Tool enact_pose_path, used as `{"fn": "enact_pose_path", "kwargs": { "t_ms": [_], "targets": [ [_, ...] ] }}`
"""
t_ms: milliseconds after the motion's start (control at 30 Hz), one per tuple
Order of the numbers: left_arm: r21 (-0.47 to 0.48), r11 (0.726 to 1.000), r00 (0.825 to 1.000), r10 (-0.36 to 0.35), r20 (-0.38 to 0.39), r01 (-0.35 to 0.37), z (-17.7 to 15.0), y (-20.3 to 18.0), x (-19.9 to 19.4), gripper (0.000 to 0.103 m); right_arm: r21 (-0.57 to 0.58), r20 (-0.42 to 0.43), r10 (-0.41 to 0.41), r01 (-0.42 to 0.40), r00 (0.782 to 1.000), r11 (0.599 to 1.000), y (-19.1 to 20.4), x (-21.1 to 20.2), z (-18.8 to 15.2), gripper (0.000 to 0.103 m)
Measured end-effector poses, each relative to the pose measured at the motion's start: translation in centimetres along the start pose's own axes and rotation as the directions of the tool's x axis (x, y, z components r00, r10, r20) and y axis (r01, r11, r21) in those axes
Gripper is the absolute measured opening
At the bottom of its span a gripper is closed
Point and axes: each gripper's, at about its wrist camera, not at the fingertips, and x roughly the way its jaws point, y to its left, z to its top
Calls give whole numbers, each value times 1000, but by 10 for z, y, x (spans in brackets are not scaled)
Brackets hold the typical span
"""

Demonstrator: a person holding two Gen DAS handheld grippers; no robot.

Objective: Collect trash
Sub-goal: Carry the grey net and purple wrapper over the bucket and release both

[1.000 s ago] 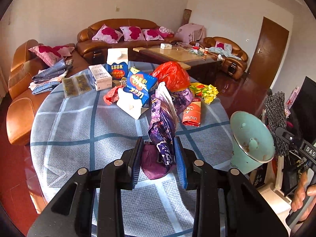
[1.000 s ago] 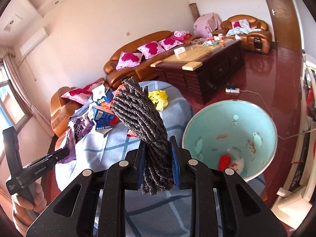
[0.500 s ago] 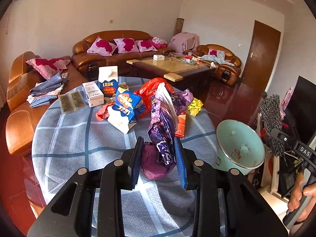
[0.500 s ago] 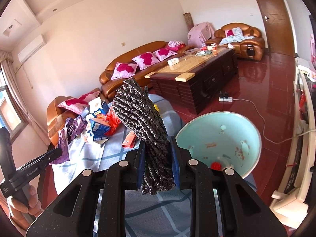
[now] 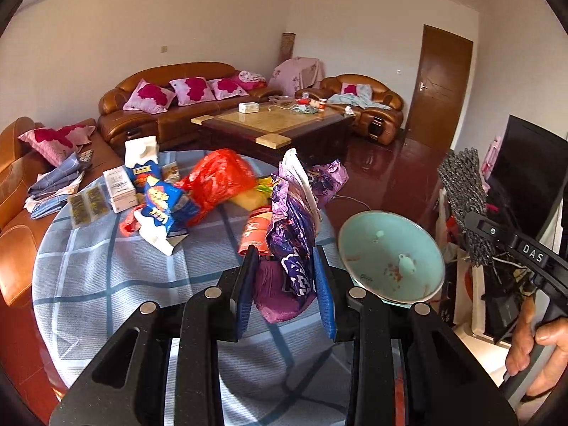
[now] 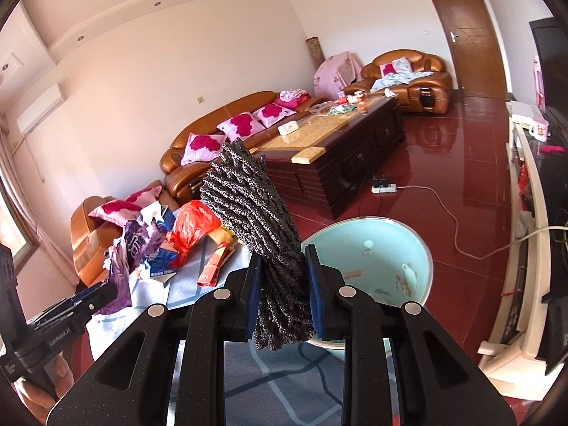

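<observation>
Both pairs of jaws are clenched on trash: the left gripper (image 5: 284, 285) pinches a crumpled purple snack wrapper (image 5: 293, 245) between its blue pads, the wrapper standing up out of the jaws and sagging a little below them, while the right gripper (image 6: 282, 296) clamps a grey, rough-woven scouring cloth (image 6: 262, 234) that rises from its jaws and tilts to the left. Just beyond the right jaws, slightly to their right, stands a pale green trash bin (image 6: 419, 248) with a few scraps at its bottom; from the left gripper the same bin sits just right of the jaws, off the edge of the round table (image 5: 88, 273) with its blue checked cloth. Ahead of the left jaws on the table lies a red snack packet (image 5: 254, 232), and further ahead to the left a blue and white carton (image 5: 165, 213) on its side, a red plastic bag (image 5: 220, 177), a small white box (image 5: 119, 188) and an upright blue and white carton (image 5: 142, 158). A second purple wrapper (image 5: 326, 177) hangs at the far table edge. Far beyond are a dark wooden coffee table (image 5: 273, 127), brown leather sofas (image 5: 170, 106) with pink cushions, and a brown door (image 5: 440, 81).
</observation>
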Motion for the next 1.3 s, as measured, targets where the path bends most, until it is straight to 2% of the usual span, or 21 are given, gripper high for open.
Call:
{"fn": "enact_pose_path", "kwargs": {
  "t_ms": [200, 1033, 1300],
  "targets": [
    [36, 999, 1000, -21, -8, 21, 3, -22, 10, 31, 11, 4, -35, 35, 999, 999, -6, 1, 0, 25],
    [100, 992, 995, -72, -71, 79, 2, -68, 47, 31, 11, -13, -142, 142, 990, 990, -13, 12, 1, 25],
    [115, 990, 991, -75, -108, 87, 2, -88, 70, 31, 43, -33, -183, 185, 983, 982, -32, 23, -3, 25]
  ]
}}
